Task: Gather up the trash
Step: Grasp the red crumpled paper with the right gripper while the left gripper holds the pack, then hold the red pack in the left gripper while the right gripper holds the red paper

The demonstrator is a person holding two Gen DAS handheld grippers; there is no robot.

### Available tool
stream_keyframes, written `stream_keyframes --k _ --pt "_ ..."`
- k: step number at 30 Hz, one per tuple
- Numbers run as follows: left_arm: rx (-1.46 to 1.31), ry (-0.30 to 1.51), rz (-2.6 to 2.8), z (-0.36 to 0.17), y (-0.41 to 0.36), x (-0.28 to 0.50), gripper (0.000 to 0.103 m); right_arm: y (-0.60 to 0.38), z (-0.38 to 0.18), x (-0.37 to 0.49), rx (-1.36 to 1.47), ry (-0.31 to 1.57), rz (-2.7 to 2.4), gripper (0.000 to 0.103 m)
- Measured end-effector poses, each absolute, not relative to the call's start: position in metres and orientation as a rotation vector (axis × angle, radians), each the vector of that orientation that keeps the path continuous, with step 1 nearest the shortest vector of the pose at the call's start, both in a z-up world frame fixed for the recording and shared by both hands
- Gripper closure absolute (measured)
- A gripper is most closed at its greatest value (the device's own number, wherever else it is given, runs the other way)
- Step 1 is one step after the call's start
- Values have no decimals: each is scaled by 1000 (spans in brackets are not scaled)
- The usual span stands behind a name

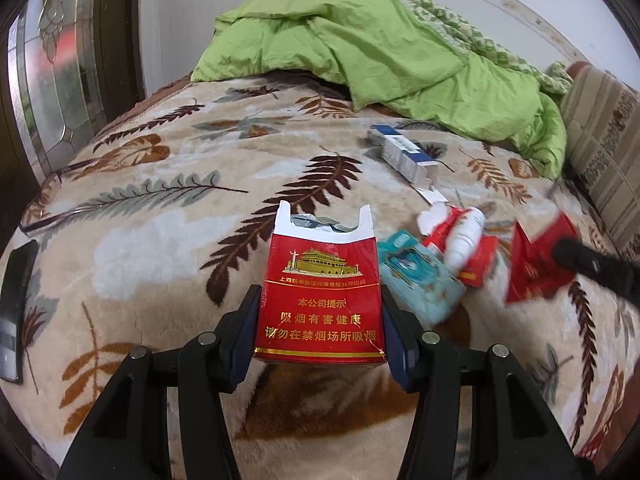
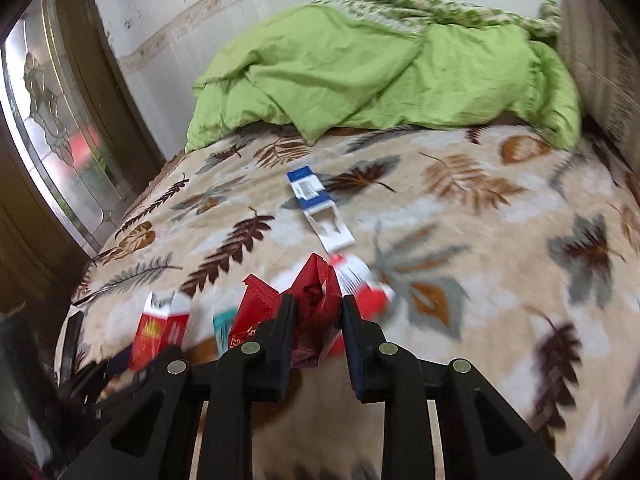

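Note:
My left gripper (image 1: 320,300) is shut on an open red cigarette pack (image 1: 320,300) and holds it upright above the leaf-patterned blanket (image 1: 160,208). My right gripper (image 2: 316,308) is shut on a crumpled red wrapper (image 2: 316,292); it shows blurred in the left wrist view (image 1: 540,260). On the blanket lie a teal packet (image 1: 416,280), a red-and-white box with a white bottle (image 1: 464,240), and a blue-and-white carton (image 1: 404,156), also in the right wrist view (image 2: 316,204).
A crumpled green quilt (image 1: 380,52) lies at the head of the bed. A striped pillow (image 1: 600,140) is at the right. A dark phone-like object (image 1: 16,308) lies at the left edge. A glass-panelled door (image 1: 52,80) stands to the left.

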State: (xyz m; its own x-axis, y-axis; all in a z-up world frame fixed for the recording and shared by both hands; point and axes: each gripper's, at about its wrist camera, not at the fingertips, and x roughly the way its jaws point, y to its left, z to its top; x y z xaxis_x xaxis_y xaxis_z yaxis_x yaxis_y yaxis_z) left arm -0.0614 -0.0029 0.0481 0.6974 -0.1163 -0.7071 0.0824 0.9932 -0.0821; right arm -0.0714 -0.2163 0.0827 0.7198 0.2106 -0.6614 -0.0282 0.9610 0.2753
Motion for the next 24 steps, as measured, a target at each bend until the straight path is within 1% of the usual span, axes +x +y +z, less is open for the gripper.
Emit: stream_keyframes --k 3,9,17,24 --pt "-16 784 -130 53 -11 -76 49 -228 79 -108 278 754 108 79" --pt "51 791 -205 57 -31 -119 49 -245 75 -153 344 762 82 79" --pt "115 803 -265 69 -49 -160 49 -256 84 -194 378 745 79 79" --pt "141 803 -273 72 -55 -170 49 -260 89 -210 406 734 79 79"
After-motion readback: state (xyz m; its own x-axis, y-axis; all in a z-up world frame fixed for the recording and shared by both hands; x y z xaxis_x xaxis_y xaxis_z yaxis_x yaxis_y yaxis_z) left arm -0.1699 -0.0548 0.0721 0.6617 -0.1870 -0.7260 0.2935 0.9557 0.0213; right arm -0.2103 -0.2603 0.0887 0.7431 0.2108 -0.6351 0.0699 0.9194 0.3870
